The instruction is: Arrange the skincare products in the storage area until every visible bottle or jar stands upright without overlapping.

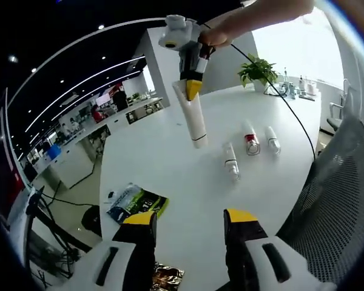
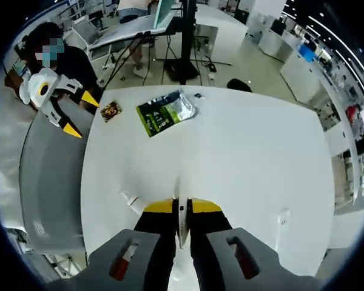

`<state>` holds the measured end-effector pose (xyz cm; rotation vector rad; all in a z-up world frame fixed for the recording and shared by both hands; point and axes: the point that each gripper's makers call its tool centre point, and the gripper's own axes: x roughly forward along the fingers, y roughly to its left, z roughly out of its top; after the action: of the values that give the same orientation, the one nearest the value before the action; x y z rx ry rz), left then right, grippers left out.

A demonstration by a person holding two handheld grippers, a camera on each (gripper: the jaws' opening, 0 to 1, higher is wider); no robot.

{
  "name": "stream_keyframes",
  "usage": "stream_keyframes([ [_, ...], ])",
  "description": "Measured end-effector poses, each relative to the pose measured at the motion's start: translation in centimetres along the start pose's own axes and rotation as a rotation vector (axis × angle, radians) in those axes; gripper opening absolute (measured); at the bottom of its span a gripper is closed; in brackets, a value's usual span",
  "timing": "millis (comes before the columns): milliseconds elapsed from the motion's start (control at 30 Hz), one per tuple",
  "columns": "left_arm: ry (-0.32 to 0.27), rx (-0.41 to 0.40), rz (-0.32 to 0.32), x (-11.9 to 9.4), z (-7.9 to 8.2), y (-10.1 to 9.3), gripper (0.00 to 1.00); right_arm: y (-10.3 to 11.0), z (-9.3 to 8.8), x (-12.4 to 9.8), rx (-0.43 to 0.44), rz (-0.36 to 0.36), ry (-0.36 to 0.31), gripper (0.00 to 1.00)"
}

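Our right claw (image 1: 191,85) pinches the white tube (image 1: 192,118) by its crimped end above the table (image 1: 170,157); it could swing, slip. Left claw (image 1: 191,221) gapes empty.

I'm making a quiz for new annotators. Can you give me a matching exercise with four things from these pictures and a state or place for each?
Things:
1. white tube
2. three small bottles
3. green packet
4. left hand-held gripper

States or places:
A. open, holding nothing
B. lying flat on the white table
C. held off the table in the right hand-held gripper
D. lying near the table's edge, beside a small gold packet

Pairs: 1-C, 2-B, 3-D, 4-A
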<state>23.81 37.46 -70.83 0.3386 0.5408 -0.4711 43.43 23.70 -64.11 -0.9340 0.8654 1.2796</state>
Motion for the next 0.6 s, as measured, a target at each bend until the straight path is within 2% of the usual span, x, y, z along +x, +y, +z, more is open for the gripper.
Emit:
stream_keyframes([
  [300,0.006,-0.001,-0.001,0.0,-0.1,0.0,0.46,-2.5,-1.8,0.3,0.075,0.011,-0.006,0.05],
  [600,0.012,-0.003,0.003,0.0,-0.2,0.0,0.46,-4.2,-3.4,0.7,0.091,0.004,0.015,0.05],
])
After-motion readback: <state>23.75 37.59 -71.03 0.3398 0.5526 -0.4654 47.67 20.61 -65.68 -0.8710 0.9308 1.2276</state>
